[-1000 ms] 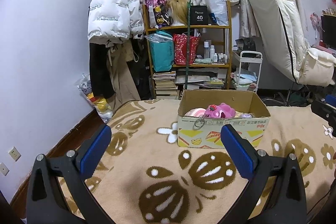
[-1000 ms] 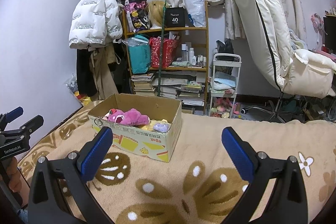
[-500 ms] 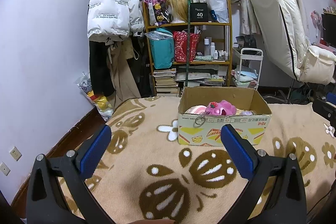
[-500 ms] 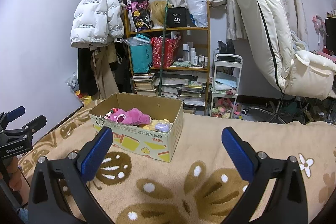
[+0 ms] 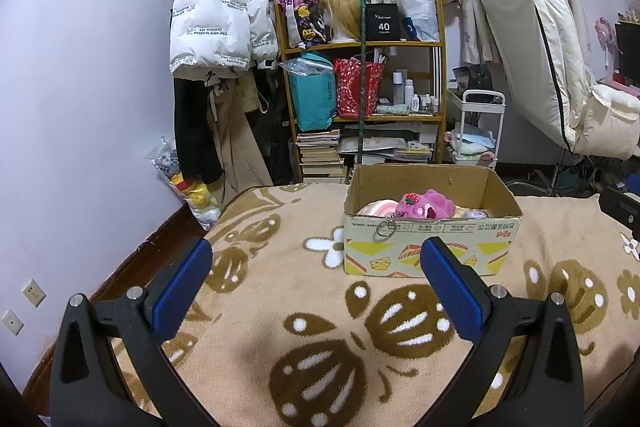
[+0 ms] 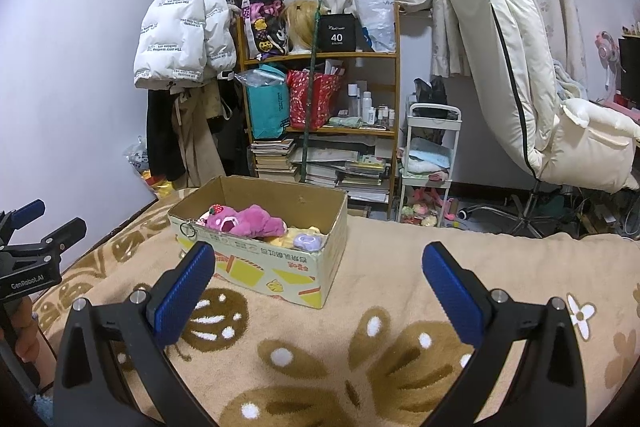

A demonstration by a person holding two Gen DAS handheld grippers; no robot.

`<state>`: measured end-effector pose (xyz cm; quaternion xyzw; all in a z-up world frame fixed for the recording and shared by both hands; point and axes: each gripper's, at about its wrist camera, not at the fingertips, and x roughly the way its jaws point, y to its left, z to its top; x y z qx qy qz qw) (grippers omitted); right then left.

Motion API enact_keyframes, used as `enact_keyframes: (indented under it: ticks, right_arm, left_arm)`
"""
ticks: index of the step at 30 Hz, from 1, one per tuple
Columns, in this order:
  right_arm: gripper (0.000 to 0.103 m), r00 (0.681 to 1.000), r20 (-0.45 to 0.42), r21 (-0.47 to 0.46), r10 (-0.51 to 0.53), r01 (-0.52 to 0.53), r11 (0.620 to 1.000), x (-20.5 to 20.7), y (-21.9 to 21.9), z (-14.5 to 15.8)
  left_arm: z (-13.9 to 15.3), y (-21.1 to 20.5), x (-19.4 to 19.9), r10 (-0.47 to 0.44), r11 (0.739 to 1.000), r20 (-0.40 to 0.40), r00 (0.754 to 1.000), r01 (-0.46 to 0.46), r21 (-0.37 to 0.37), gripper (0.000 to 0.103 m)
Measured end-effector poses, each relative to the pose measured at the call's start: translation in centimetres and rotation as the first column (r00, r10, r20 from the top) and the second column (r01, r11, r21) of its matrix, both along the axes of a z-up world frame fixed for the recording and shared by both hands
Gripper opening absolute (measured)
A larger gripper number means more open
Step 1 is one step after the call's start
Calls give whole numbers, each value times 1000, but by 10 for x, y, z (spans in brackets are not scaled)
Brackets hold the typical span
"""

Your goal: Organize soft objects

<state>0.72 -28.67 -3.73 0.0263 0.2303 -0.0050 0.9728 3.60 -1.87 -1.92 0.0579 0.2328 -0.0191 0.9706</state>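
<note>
My left tongs [image 5: 316, 281] hang spread wide with nothing between the blue pads [image 5: 182, 287], low over the beige blanket [image 5: 280, 287] with its brown flower pattern. My right tongs [image 6: 318, 283] are spread wide and empty too, over the same blanket. Ahead of both stands an open cardboard box [image 5: 432, 251], nearer the blanket's far edge, with a metal key ring [image 5: 385, 229] hanging over its front wall. Inside lies a pink plush toy [image 6: 250, 223] with a strawberry on it, beside a small lilac soft toy [image 6: 308, 241] and something pale and round [image 5: 374, 209] I cannot make out. Beyond the far edge stand a wooden shelf [image 5: 362, 45] crowded with bags and books, a white puffer jacket [image 5: 218, 23] hanging to its left, and a cream reclining chair [image 6: 516, 59] to its right.
</note>
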Motion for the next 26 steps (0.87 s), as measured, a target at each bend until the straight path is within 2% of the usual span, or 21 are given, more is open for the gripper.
enact_keyframes:
  ticks: [26]
  right_arm:
    - [103,1000,-3,-1,3,-3,1000,0,-2,1]
  left_arm:
    - [0,2,-1,2,1000,-8,1000,-2,1,102]
